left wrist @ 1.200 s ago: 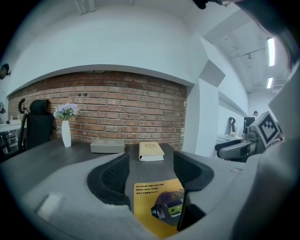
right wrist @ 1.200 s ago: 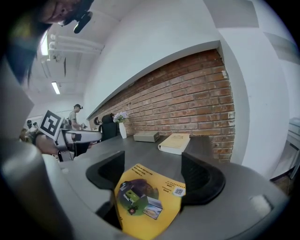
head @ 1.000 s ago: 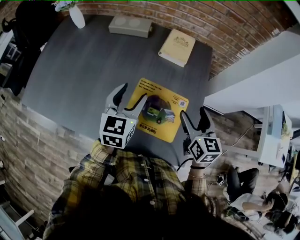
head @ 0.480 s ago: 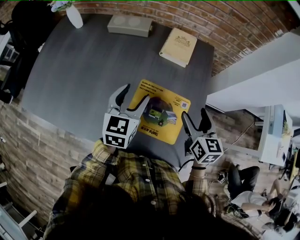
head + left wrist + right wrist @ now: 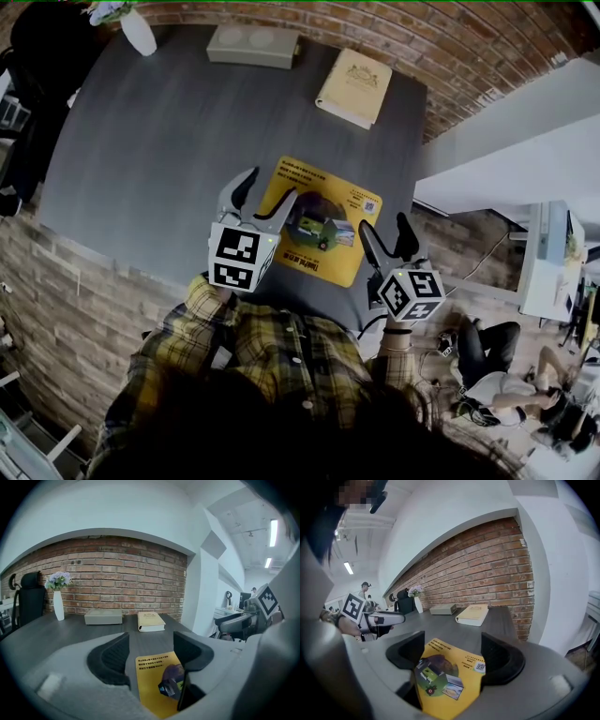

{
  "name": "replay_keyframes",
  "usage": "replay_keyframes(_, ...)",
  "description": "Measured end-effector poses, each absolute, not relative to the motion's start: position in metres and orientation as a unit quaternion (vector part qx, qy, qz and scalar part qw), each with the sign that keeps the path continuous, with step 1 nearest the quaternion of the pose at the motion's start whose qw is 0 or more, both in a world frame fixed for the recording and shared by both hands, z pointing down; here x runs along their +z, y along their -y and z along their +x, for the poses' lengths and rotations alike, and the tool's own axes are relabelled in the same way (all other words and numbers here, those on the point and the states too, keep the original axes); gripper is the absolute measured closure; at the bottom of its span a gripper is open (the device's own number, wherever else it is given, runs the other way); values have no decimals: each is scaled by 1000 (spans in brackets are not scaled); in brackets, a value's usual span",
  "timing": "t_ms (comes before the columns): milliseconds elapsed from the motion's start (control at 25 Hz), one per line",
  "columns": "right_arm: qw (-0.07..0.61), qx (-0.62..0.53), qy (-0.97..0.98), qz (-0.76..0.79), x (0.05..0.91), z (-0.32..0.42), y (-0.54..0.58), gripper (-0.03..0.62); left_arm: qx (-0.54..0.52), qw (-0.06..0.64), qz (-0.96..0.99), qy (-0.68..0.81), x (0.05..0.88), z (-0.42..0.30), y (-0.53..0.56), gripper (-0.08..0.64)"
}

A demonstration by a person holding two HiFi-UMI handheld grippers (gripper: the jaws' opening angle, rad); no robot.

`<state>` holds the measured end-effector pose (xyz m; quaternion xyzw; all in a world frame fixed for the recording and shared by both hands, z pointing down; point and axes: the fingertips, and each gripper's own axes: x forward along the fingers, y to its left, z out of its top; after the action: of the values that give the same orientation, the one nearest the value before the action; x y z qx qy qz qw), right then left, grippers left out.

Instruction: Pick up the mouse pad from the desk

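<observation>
The yellow mouse pad [image 5: 323, 192] with a picture in its middle lies flat on the dark grey desk [image 5: 159, 159], near the front right corner. My left gripper [image 5: 266, 190] hovers open over the pad's left edge. In the left gripper view the mouse pad [image 5: 152, 677] shows between the open jaws. My right gripper [image 5: 384, 230] is open too, just off the pad's right side by the desk edge. The right gripper view looks down on the mouse pad [image 5: 450, 672] between its spread jaws. Neither gripper holds anything.
A cream book [image 5: 354, 86] and a flat grey box [image 5: 253, 45] lie at the desk's far edge against the brick wall. A white vase of flowers [image 5: 136, 33] stands at the far left corner beside a black chair [image 5: 37, 56].
</observation>
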<state>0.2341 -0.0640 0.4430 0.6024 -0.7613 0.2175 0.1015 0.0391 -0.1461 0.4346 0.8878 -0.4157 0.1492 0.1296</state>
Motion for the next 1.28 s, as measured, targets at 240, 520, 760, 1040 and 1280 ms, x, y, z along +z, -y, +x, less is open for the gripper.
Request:
replay_keyframes(240,113,238,757,598,461,231,63,238,188,134,883,409,464,34,149,270)
replay_keyframes(520,129,271,748,592,490,230,60,238,229,154,877,394,503,34,148,270)
replay_keyframes(760,129,303,740,587,513,232,54,238,265,163,870,382,535,37,146,270)
replay_keyframes(1040,117,340,734,576,531,236,44,238,302,173,862,368,571,40,139,270)
replay_keyframes(1280,90,379,731,561,543,236,39,239,329,187,851,364,595,36,135,270)
